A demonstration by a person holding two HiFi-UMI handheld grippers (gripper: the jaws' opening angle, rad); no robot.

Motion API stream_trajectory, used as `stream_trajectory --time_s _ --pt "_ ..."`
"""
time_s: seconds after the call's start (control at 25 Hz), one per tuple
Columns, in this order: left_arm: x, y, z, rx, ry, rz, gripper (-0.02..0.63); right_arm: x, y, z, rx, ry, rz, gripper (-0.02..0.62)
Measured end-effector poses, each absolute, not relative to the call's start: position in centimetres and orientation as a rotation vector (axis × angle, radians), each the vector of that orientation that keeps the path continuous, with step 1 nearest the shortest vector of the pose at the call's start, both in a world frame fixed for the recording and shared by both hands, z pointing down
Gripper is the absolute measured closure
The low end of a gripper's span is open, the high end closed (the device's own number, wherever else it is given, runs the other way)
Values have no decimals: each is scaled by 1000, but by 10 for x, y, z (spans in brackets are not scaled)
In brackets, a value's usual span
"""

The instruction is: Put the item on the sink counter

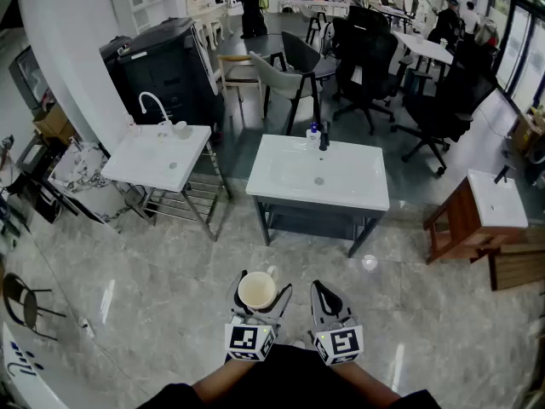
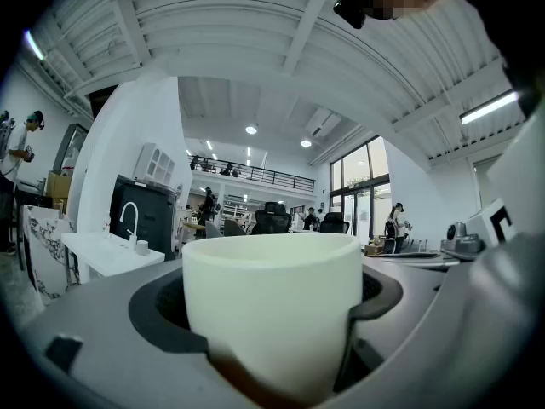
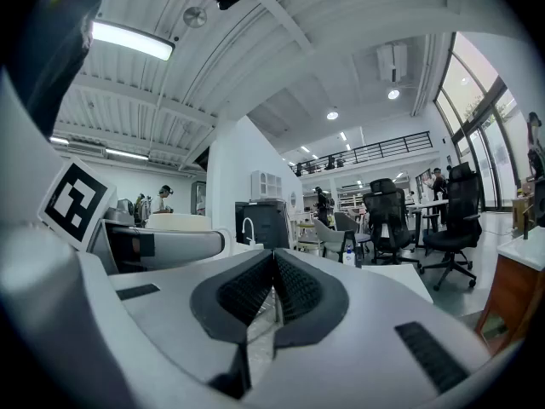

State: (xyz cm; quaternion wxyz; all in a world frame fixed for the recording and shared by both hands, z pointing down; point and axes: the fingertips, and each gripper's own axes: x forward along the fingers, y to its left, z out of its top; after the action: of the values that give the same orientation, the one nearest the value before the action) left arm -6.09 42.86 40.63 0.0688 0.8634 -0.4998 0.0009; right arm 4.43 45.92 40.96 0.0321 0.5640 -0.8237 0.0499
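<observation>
Judging by the scene, the carry was in hand: the left gripper (image 1: 260, 292) clamped the cup (image 2: 272, 309) well short of the sink (image 1: 358, 190), the right gripper (image 3: 274, 267) was closed and empty, and the cup probably needed moving forward onto the sink.

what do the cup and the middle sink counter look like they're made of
Cup: probably glazed ceramic. It is cream, opaque and thick-walled, with a soft sheen.
Sink counter: likely ceramic or a cast stone-like top. It is smooth glossy white, with the basin moulded in as one piece.
Frame under it: looks like dark painted metal, going by the thin straight legs.
</observation>
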Motion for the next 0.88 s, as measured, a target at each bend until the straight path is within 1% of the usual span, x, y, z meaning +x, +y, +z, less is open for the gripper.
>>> stream_trajectory --time_s 0.28,0.56,0.88 --pt "-55 435 410 2611 -1494 10 147 43 467 415 1685 -2532 131 565" --pt "-52 444 412 2600 -1496 9 149 45 479 398 1700 -2601 99 565" --pt "-43 431 421 2657 -1404 52 148 55 466 422 1773 -2510 177 563"
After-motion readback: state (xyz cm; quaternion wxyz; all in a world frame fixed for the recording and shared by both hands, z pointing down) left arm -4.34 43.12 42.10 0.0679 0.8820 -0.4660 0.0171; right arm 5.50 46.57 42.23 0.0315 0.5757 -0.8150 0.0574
